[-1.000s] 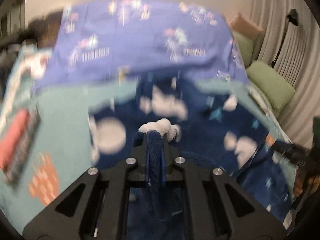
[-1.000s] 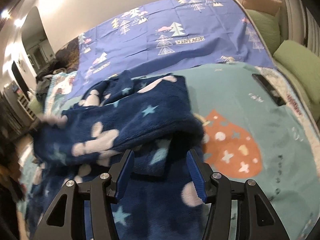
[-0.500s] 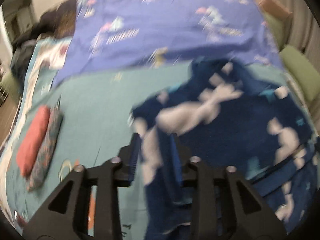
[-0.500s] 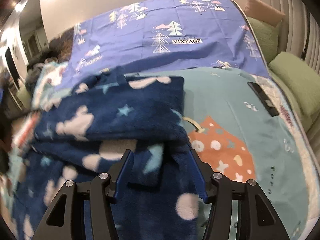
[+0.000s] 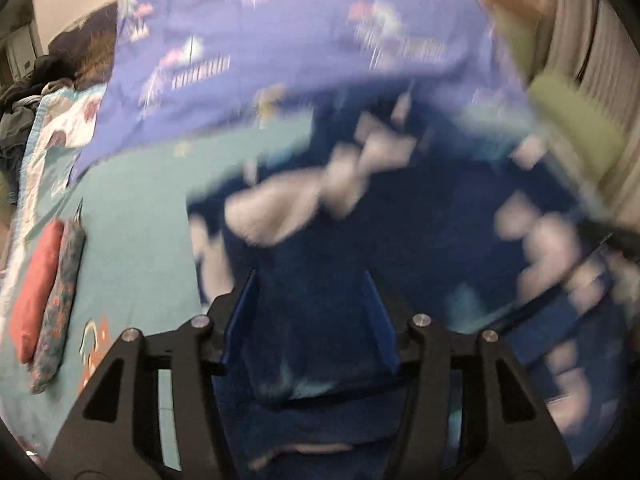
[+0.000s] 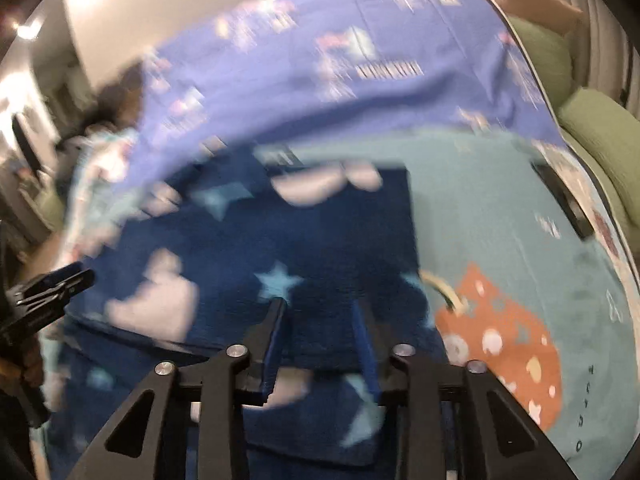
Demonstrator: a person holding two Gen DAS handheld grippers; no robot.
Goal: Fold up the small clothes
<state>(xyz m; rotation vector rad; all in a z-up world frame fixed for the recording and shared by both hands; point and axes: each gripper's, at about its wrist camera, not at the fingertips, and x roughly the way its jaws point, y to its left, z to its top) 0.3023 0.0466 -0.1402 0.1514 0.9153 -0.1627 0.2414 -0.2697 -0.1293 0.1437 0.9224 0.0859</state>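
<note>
Both tools stood spread: left tool and right tool over the navy fleece garment, which lay folded on the teal bedspread; a fold seemed just laid; next probably meant smoothing or regripping an edge.

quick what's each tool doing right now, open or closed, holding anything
Left tool: open, over the navy fleece garment, gripping nothing.
Right tool: open, fleece between its fingers, not clamped.
</note>
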